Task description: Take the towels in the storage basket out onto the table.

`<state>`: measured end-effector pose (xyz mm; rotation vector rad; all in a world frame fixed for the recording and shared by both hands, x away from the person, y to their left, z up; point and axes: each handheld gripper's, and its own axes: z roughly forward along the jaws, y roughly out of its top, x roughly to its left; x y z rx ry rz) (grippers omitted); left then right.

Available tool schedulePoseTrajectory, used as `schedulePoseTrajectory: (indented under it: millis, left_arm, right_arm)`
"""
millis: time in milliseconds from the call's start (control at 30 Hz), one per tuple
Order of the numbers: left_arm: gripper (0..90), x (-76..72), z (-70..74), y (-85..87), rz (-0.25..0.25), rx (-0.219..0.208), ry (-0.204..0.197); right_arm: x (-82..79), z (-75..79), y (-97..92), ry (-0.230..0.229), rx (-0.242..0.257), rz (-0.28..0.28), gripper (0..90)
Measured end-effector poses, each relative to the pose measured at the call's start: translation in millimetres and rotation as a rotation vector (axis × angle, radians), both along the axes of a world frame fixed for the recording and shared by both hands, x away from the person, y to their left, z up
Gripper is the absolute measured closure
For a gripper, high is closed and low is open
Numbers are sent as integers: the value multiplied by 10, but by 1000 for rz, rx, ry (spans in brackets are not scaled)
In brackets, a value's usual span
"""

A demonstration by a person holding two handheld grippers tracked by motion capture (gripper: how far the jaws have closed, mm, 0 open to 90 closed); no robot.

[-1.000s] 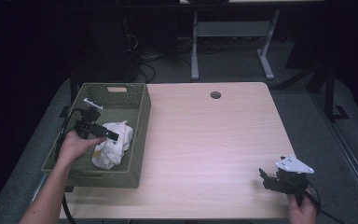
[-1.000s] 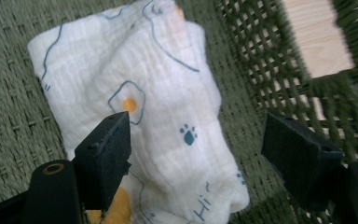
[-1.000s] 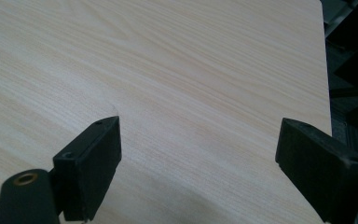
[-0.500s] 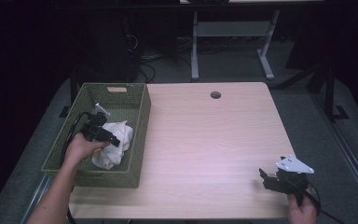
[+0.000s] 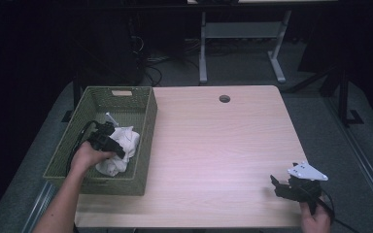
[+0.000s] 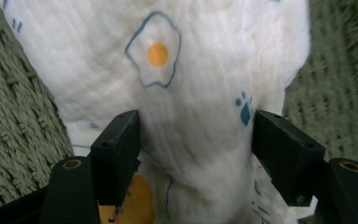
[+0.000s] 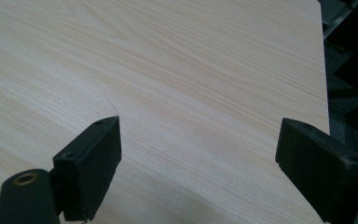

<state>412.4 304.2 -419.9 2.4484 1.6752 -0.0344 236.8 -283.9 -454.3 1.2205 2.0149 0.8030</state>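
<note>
- Pale wood makes up the table, and at its near right corner the right gripper rests low in the person's hand, a grey plate on top of it.
- In the right gripper view its jaws stand wide apart over bare wood, with nothing between them: released.
- Farther in, at the table's left side, sits a green woven basket, its long side running away from the person.
- The left hand reaches into the basket with the left gripper, whose cable loops behind it against the basket's left wall.
- A white cloth, crumpled, lies in the basket, toward its near half and against its right wall.
- In the left gripper view the cloth, printed with a fried egg and small blue drops, bulges up between the jaws; both pads touch its sides.
- These jaws have just been closing, with the cloth between them; a firm clench on it I cannot tell.
- At the table's far edge is a small round hole.
</note>
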Motion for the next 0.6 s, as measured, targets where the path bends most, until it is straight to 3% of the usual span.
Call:
schedulePoseTrajectory:
  millis: [100, 400, 600]
  left_arm:
    - [344, 0, -11, -10, 11, 10, 8]
    - [554, -12, -9, -1, -18, 19, 20]
    - [633, -6, -4, 35, 15, 2, 32]
  right_arm:
    - [2, -1, 1, 1, -2, 0, 139]
    - [-2, -1, 2, 0, 0, 1, 139]
    - [-3, -1, 9, 1, 1, -1, 139]
